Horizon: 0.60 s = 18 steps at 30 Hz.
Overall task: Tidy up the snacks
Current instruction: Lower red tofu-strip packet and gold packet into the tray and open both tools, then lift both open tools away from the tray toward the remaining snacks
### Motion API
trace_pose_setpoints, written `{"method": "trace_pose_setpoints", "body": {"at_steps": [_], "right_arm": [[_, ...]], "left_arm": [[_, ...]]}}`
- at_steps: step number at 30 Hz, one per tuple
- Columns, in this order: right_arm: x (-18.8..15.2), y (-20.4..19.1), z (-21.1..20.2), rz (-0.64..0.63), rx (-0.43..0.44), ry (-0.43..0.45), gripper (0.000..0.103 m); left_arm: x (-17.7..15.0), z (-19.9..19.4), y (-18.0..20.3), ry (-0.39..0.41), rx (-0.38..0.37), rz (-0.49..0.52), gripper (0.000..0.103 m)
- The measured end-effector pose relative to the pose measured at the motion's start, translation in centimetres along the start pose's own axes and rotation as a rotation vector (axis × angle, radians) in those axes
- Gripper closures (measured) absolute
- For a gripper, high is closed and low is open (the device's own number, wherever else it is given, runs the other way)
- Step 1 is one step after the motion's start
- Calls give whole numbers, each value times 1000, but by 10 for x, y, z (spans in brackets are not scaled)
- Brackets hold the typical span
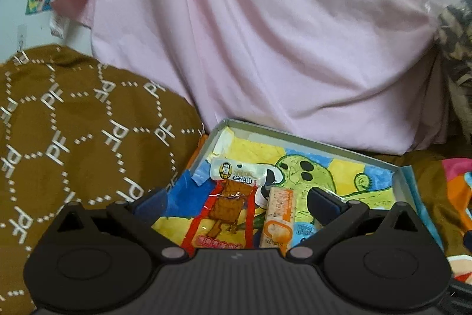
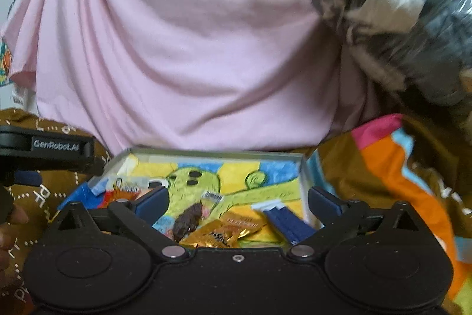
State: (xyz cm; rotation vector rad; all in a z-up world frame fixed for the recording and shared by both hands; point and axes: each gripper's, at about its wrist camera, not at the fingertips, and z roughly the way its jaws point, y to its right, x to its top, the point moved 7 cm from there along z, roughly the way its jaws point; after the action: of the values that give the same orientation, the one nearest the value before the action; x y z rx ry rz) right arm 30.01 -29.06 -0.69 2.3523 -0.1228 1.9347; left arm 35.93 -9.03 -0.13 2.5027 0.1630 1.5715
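Observation:
A shallow tin box (image 1: 309,138) lined with a bright cartoon drawing lies on a bed. In the left wrist view it holds a white packet (image 1: 237,174), a red packet with a brown snack (image 1: 227,211) and an orange packet (image 1: 278,217). My left gripper (image 1: 239,201) hovers open over these, gripping nothing. In the right wrist view the same box (image 2: 212,152) shows a dark brown snack (image 2: 187,219), a gold wrapper (image 2: 224,232) and a blue-and-white packet (image 2: 287,222). My right gripper (image 2: 239,198) stands open above them, empty. The left gripper's body (image 2: 44,152) shows at the left edge.
A large pink cloth (image 1: 250,34) rises right behind the box. Brown cloth with a white "PF" pattern (image 1: 73,123) lies to the left, and a colourful orange and pink fabric (image 2: 398,167) to the right. A plastic-wrapped dark bundle (image 2: 398,19) sits at upper right. A hand (image 2: 8,226) shows at lower left.

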Motion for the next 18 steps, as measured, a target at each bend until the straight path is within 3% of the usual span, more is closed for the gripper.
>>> {"method": "trace_pose_setpoints", "body": {"at_steps": [9,18], "right_arm": [[23,8,-62,16,-10,87,1],[19,10,-124,38,-2,84,1]], "left_arm": [[-1,-64,-1,58,-15,9,0],[-17,-115,-10,86,-31,21,0]]}}
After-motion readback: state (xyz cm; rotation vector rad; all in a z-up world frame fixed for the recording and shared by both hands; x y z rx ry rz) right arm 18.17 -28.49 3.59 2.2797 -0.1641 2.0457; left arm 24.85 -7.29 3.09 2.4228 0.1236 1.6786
